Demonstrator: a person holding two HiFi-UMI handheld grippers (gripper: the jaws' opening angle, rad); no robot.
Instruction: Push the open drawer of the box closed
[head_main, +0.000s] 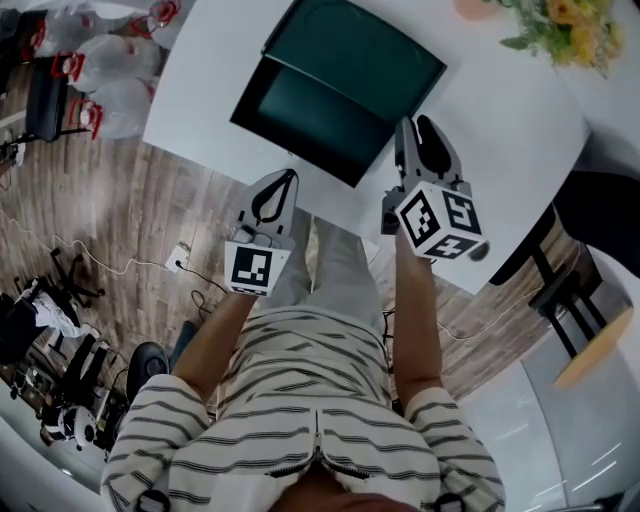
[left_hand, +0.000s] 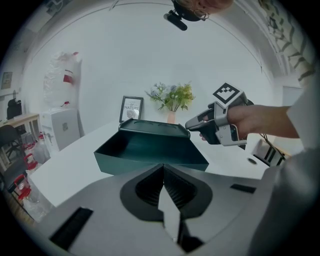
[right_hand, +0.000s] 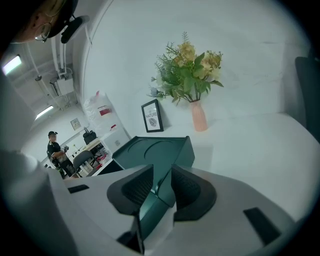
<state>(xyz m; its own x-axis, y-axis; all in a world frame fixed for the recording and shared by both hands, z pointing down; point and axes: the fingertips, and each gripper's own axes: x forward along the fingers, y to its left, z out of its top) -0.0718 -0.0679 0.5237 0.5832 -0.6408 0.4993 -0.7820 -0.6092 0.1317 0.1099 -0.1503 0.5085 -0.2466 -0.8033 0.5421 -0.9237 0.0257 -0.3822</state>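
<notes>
Left claw (left_hand: 163, 170) pressed together | right claw (right_hand: 161, 172) spread, drawer wall showing in gap, contact unclear | dark green drawer (head_main: 310, 112) pulled out from near side of box (head_main: 365, 50), empty, on white surface (head_main: 200, 100) | far: pink vase (right_hand: 199, 116) holding flowers (right_hand: 187, 70); framed sign (right_hand: 151, 116) reading "NATURE"

White table (head_main: 510, 130) bears pink vase (right_hand: 200, 116) of flowers (right_hand: 187, 70), framed picture (right_hand: 151, 116) just beside; wood floor (head_main: 100, 200) below.
</notes>
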